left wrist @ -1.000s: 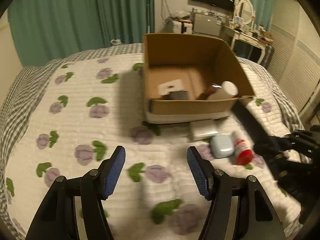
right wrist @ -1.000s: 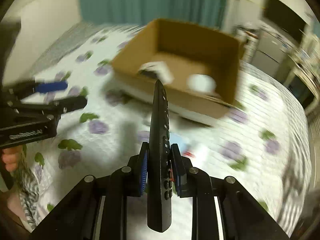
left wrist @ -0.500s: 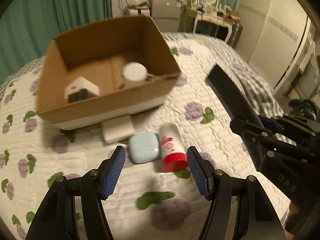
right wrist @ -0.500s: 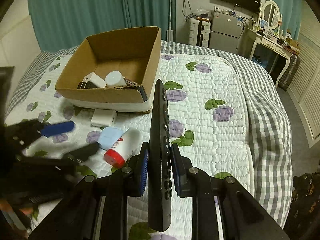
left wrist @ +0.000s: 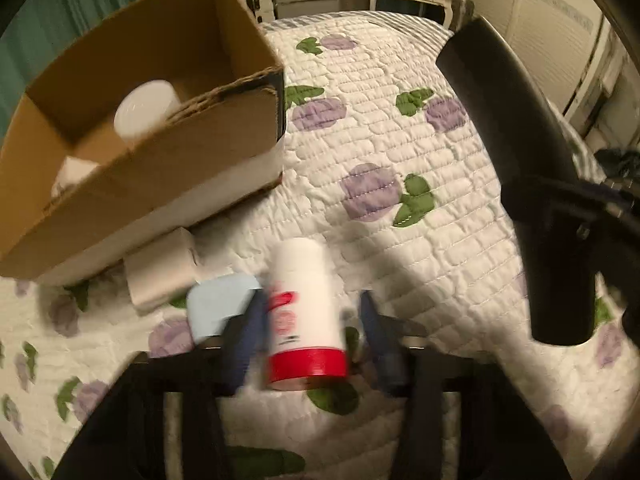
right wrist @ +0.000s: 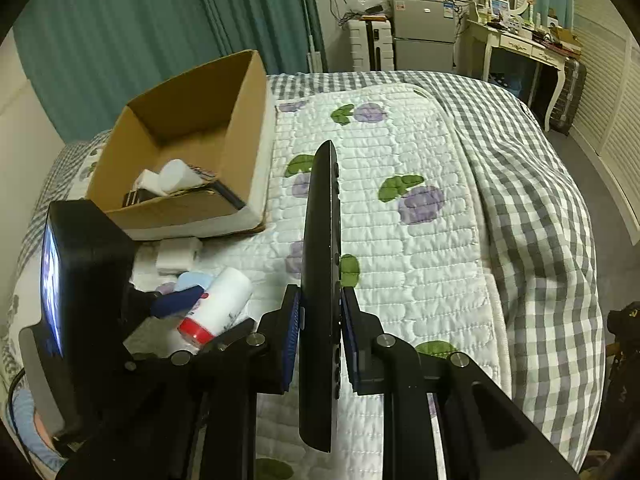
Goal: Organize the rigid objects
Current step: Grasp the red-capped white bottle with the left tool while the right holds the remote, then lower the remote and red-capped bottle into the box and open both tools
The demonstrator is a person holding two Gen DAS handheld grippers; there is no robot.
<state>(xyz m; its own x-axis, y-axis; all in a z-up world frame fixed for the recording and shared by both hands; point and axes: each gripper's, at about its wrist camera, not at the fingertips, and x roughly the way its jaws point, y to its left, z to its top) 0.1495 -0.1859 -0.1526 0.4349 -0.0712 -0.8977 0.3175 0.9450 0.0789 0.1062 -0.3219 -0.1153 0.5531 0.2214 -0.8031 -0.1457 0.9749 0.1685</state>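
My left gripper (left wrist: pixel 312 344) has dropped to straddle the bottle (left wrist: pixel 306 312), fingers spread (not yet closed), while my right gripper (right wrist: pixel 320 344) pinches the remote (right wrist: pixel 322 280), box-bound.

The left claw (left wrist: pixel 310 330) hangs low over the bed, its two blue-padded fingers (left wrist: pixel 244 332) spread wide on either side of a red-capped white bottle (left wrist: pixel 306 312), neither pad clearly pressing it. From the right wrist view the same claw reaches in from the left, one blue fingertip alongside the bottle. The right claw (right wrist: pixel 320 332) is held higher, its blue pads (right wrist: pixel 291 334) clamped against both flat sides of a black remote control (right wrist: pixel 322 280), which stands on edge and points forward.
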